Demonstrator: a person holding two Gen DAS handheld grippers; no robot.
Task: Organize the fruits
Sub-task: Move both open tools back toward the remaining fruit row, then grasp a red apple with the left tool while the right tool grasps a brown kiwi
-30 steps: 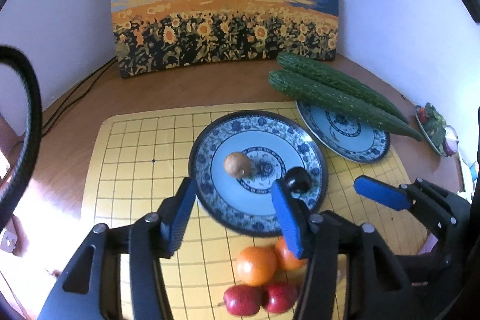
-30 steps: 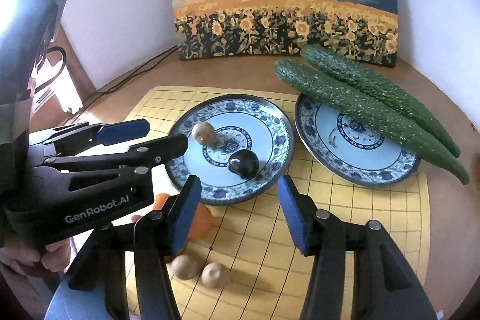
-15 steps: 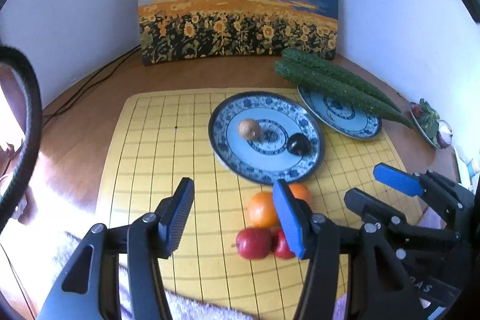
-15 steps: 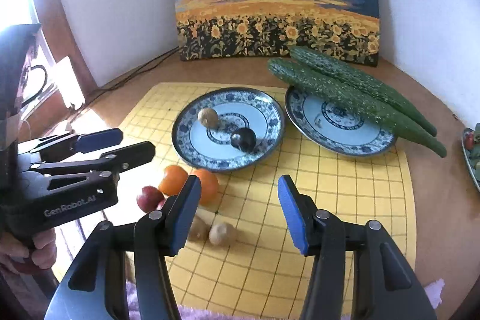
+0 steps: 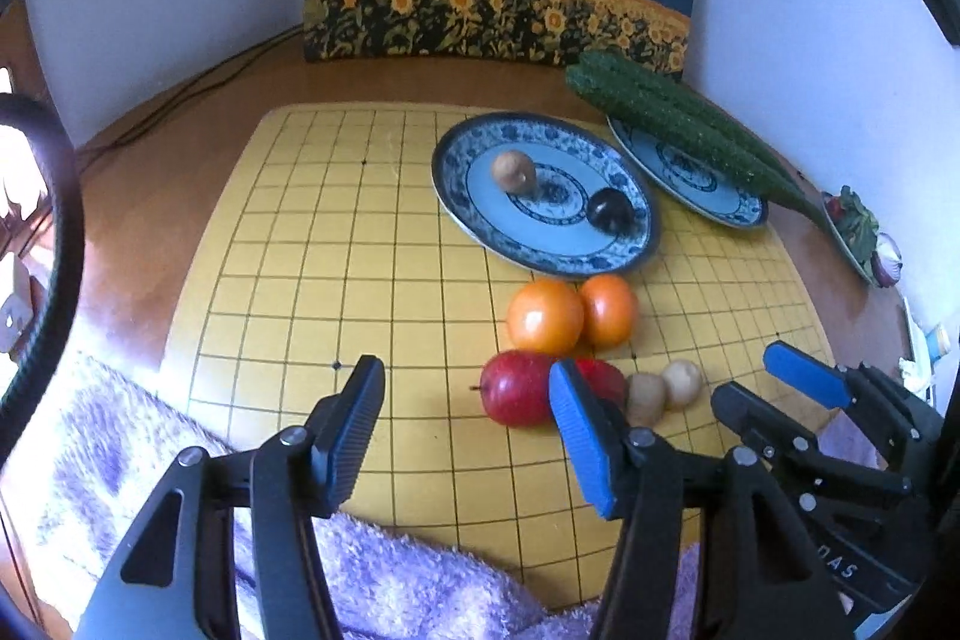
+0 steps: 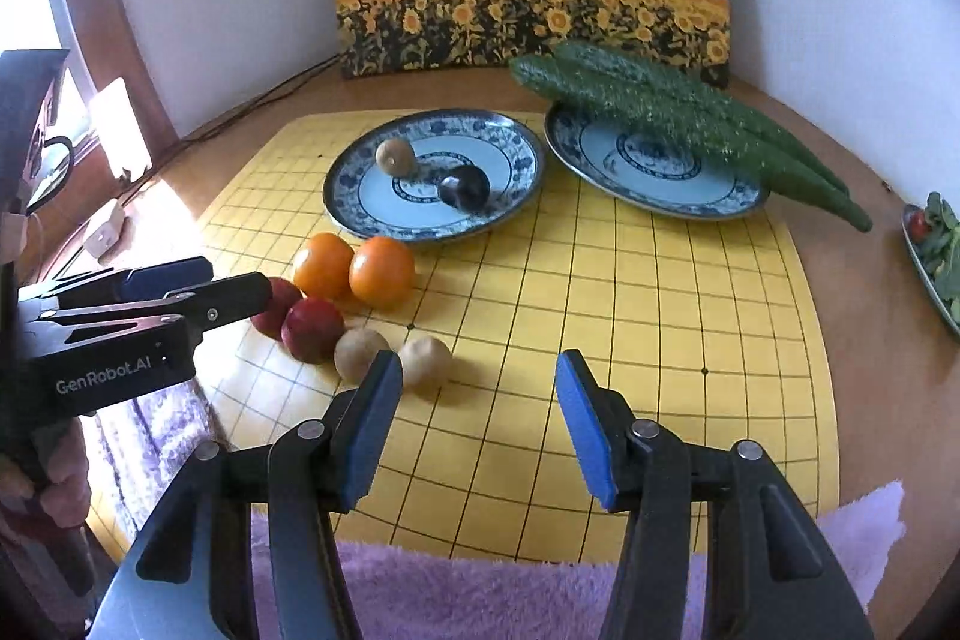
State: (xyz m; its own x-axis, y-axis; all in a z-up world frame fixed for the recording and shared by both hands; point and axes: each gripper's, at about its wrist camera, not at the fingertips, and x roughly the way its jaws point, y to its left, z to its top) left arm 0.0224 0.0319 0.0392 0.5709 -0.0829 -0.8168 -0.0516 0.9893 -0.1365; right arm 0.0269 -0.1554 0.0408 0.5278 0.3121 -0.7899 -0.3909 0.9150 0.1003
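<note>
Now both the left gripper (image 5: pixel 465 427) and right gripper (image 6: pixel 480 424) hover empty, fingers apart, near the mat's (image 6: pixel 660 340) front edge, so next comes picking a loose apple (image 5: pixel 516 388).

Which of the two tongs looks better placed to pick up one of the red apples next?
Probably the left tongs: they are open, and the red apples lie just ahead of their blue tip. The right tongs, also open, face bare mat, apples off to their left.

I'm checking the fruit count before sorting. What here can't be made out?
- Second red apple, left wrist view: mostly behind the left gripper finger.
- Far red apple, right wrist view: partly behind the left gripper.
- Side dish: cut off by the edge, contents unclear.
- Cucumbers: hide the right plate's far rim.
</note>
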